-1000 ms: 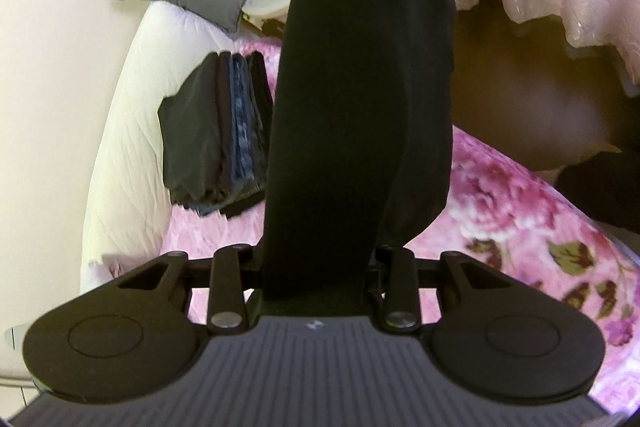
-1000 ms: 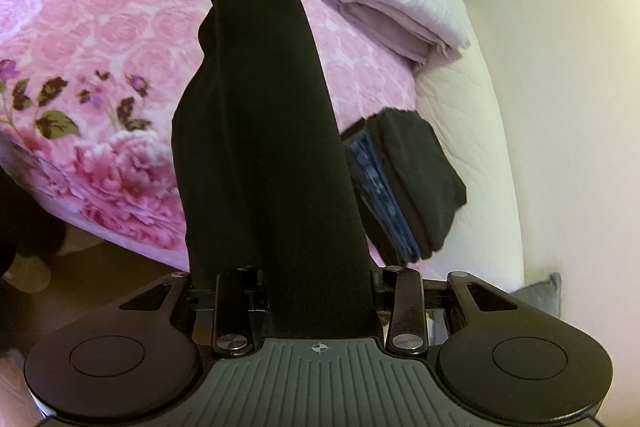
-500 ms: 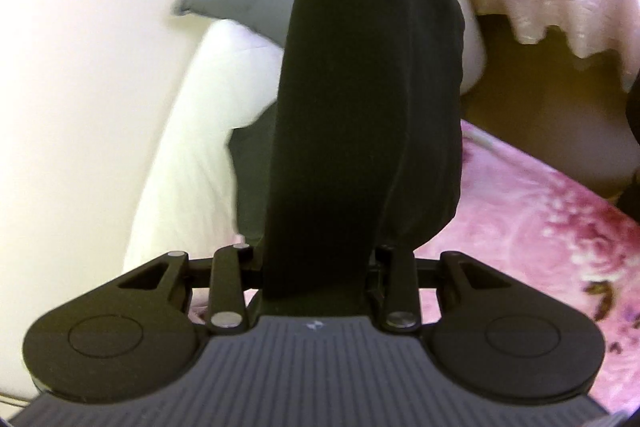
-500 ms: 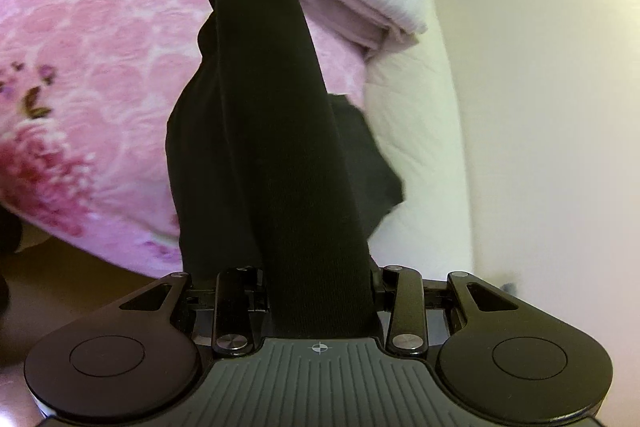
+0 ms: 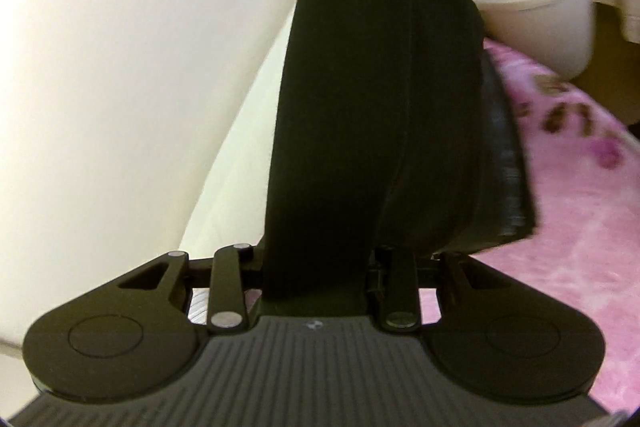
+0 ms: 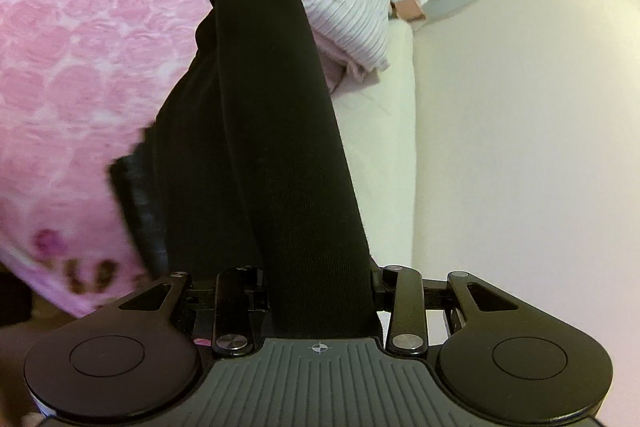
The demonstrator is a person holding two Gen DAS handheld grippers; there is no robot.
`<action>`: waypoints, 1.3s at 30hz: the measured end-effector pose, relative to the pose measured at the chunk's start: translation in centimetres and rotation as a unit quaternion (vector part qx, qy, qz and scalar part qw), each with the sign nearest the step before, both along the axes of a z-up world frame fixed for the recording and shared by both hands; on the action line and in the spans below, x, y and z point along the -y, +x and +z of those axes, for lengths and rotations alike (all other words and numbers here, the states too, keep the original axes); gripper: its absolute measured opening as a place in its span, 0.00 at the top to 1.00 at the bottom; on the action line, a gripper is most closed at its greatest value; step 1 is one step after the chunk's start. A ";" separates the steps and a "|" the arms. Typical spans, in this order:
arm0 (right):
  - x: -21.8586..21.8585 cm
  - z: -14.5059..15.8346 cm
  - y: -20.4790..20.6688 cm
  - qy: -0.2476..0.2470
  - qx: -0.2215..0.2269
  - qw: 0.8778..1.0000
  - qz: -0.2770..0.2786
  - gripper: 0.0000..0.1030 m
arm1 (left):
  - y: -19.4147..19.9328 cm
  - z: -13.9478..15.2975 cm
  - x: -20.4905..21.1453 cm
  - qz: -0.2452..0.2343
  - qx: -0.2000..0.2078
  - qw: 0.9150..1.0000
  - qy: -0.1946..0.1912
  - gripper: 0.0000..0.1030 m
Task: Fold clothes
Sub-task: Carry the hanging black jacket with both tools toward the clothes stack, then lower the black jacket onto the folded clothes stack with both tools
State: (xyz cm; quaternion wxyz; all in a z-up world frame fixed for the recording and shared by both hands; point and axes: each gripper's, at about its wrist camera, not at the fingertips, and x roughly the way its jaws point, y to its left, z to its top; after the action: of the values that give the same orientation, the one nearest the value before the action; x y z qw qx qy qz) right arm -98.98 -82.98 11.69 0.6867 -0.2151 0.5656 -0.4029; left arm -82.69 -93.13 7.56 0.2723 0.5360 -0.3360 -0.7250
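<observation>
A black garment point(image 5: 360, 107) is stretched in the air between the two tools, over the edge of a bed. The left hand-held gripper point(image 5: 316, 267) is clamped on one end of it, the dark cloth filling the gap between its jaws and running straight up out of the left wrist view. A second fold of the same cloth hangs to the right of the taut strip, with a ribbed hem at its lower right edge.

The right hand-held gripper point(image 6: 320, 299) is clamped on the other end. In the right wrist view the cloth rises as a tight band to the left hand-held gripper at the top of the frame, and a loose part sags to the left over a pink flowered blanket point(image 6: 80, 67).

Beside the blanket lies a white mattress point(image 6: 384, 147), and on it, past the band, a folded striped quilt point(image 6: 348, 15). A pale wall point(image 6: 520, 147) fills the right side.
</observation>
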 end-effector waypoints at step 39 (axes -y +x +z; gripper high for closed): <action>11.0 -23.1 -12.5 0.078 -0.013 0.991 0.105 0.60 | -5.6 -23.4 0.0 0.158 0.054 0.986 0.009 0.62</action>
State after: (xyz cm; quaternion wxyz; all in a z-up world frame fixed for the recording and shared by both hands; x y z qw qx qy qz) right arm -111.49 -93.96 -11.39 0.7323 -0.2246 0.5786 -0.2802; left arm -88.32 -93.16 -15.87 0.3602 0.6229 -0.2551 -0.6459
